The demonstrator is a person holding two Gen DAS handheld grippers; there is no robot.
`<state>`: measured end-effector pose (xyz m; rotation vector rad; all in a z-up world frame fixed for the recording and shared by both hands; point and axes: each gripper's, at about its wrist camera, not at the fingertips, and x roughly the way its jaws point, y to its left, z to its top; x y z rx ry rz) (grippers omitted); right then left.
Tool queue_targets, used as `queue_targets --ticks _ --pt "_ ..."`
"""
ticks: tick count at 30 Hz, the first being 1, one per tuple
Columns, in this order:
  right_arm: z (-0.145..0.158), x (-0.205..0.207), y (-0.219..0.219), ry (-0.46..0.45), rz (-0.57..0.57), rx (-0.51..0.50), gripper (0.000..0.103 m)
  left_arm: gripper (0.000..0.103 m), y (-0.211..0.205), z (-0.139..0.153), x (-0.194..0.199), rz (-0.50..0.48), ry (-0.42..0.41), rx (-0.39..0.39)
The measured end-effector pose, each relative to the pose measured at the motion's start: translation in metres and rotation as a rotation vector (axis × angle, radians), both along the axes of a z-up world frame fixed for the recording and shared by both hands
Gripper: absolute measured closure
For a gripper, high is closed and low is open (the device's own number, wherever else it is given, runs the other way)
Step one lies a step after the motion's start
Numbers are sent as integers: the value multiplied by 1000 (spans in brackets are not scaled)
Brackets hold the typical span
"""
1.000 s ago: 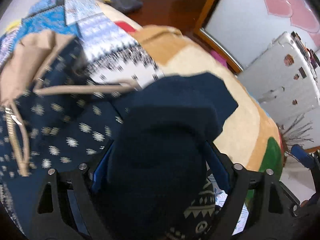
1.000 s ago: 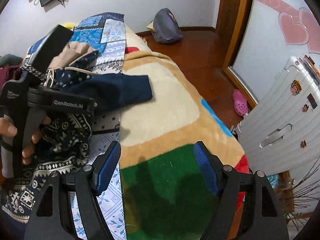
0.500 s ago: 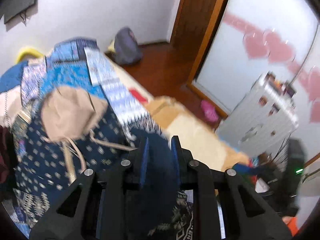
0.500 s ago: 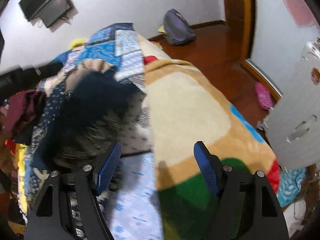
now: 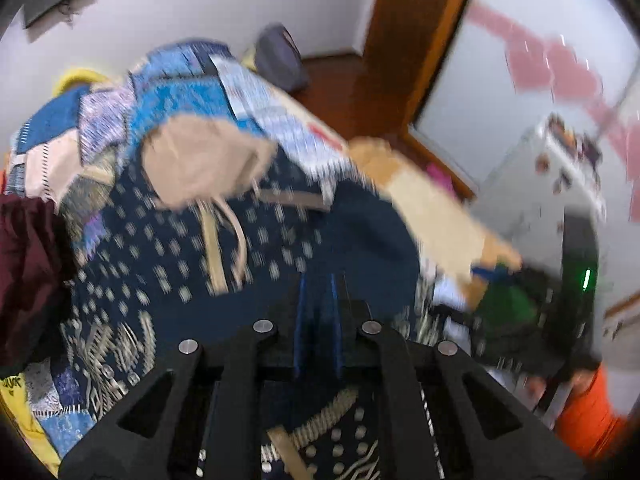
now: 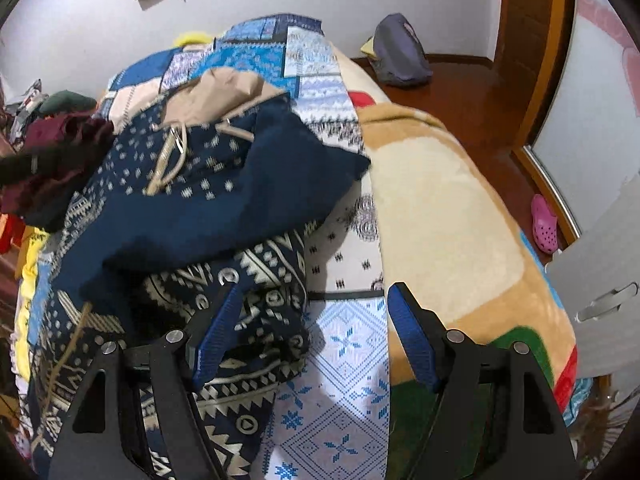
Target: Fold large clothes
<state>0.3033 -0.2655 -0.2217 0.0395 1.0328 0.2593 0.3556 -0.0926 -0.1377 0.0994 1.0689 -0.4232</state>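
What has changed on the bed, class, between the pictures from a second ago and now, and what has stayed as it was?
The left hand-held gripper, wide open around the navy hooded garment a second ago, has closed on a fold of it and lifted back, so more of the room shows. The right hand-held gripper has swung left, over the garment's patterned hem. It stays open and empty; the blanket stays put.

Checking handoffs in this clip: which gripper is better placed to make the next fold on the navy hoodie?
Probably the left. The left gripper is shut on the navy hoodie's plain sleeve fabric, so it could carry that across. The right gripper is open and holds nothing, hovering over the hoodie's lower edge on the patterned bedspread.
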Motion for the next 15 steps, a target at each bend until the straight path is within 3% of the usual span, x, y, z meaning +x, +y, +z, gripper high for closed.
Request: queue_targets --ticks 6,8,10,15 --pt "-29 3 2 61 -2 -66 31 71 -28 -56 -13 -87 148 47" --pt "-38 2 0 74 -9 -54 30 63 -45 -67 -14 -111 136 93" --pt "-41 -1 -3 58 -20 -44 27 49 -57 -73 -11 -120 118 128" --pt "-41 -4 -5 42 -24 -36 26 46 -97 -87 10 -137 82 223"
